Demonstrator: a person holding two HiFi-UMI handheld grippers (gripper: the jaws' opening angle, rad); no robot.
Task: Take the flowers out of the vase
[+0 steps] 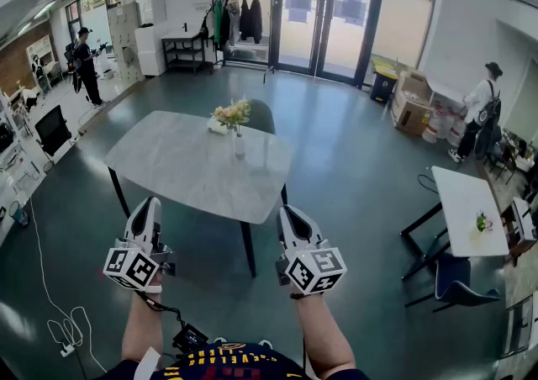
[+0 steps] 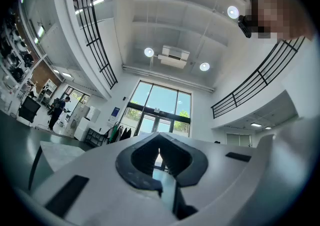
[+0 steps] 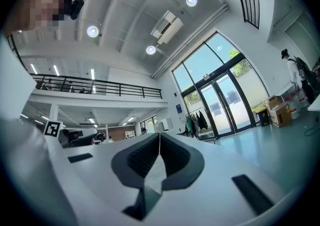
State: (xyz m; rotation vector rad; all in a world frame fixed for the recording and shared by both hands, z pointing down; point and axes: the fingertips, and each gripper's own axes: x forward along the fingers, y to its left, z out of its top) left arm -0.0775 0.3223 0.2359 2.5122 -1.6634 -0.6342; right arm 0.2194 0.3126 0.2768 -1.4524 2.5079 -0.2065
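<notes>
You are holding your left gripper (image 1: pixel 150 203) with its jaws pressed together on nothing, and your right gripper (image 1: pixel 287 212) is sitting just as closed and empty. Both are pointing forward and slightly upward, hovering over the floor short of the near edge of the grey table (image 1: pixel 181 170). The pale yellow flowers (image 1: pixel 233 113) are standing in the small vase (image 1: pixel 239 146), at about one o'clock from the left gripper and eleven o'clock from the right, well apart from both. The vase is resting near the table's far edge, with a dark chair (image 1: pixel 262 117) showing just behind it.
</notes>
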